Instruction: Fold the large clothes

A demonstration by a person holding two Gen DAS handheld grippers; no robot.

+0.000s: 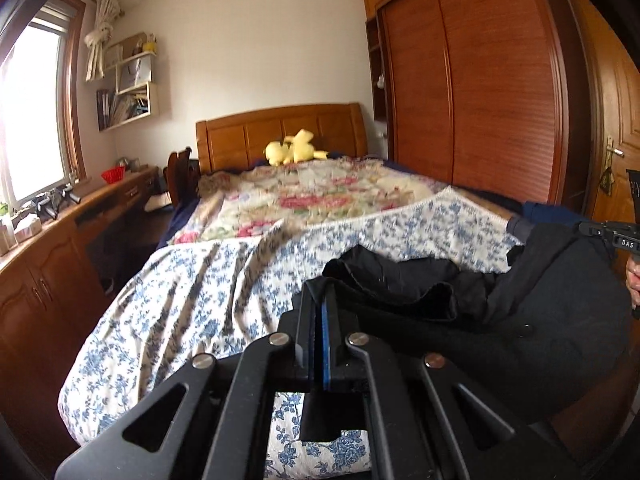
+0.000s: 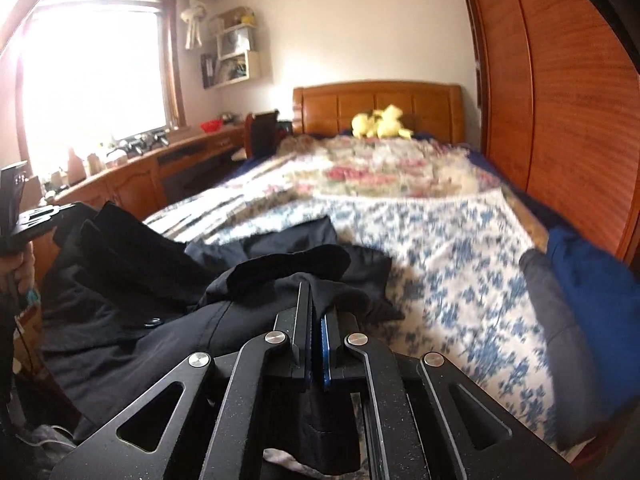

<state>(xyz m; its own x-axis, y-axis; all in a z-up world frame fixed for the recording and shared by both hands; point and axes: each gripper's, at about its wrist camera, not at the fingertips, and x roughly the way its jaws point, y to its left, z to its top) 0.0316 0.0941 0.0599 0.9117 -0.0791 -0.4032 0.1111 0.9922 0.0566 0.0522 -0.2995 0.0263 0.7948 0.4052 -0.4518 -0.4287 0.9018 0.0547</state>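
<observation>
A black coat (image 1: 532, 320) hangs bunched over the foot edge of the bed (image 1: 192, 292), stretched between both grippers above the blue-flowered sheet. The left gripper (image 1: 320, 304) has its jaws pressed together on one edge of the cloth. The right gripper (image 2: 314, 304) pinches another edge, jaws likewise closed on the fabric.

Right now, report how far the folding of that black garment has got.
Done: nothing folded; the black garment hangs rumpled over the floral sheet. In hand: left gripper and right gripper are each shut on its fabric. Left: spreading it flat and every fold.
</observation>
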